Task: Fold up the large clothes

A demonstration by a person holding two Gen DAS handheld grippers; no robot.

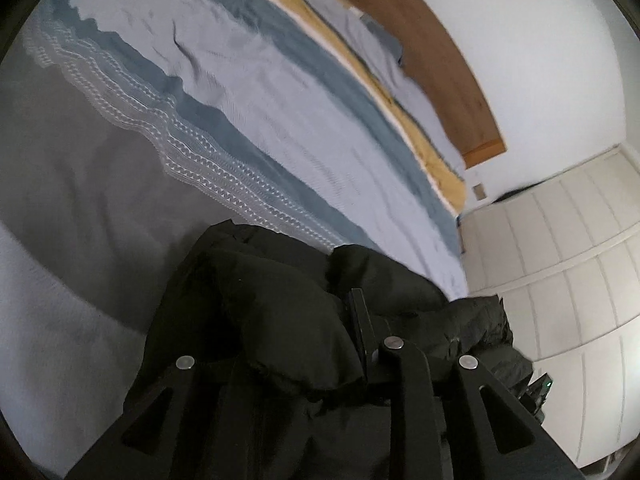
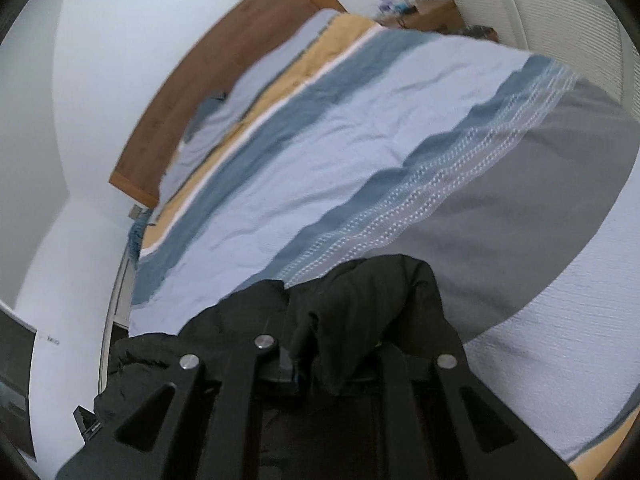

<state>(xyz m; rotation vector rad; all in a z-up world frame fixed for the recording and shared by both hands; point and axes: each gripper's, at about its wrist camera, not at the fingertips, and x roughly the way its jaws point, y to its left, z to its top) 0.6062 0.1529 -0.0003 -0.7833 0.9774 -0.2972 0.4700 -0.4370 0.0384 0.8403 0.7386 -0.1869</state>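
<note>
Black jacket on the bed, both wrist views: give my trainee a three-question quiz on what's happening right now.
1. True or false: the black jacket is bunched up in front of both the left gripper and the right gripper.
2. Which lies nearest the jacket on the bedspread? A) the yellow band B) the white patterned band C) the pillow
3. Fill in: the wooden board behind the far end of the bed is the ____.

Key: 1 true; 2 B; 3 headboard
</note>
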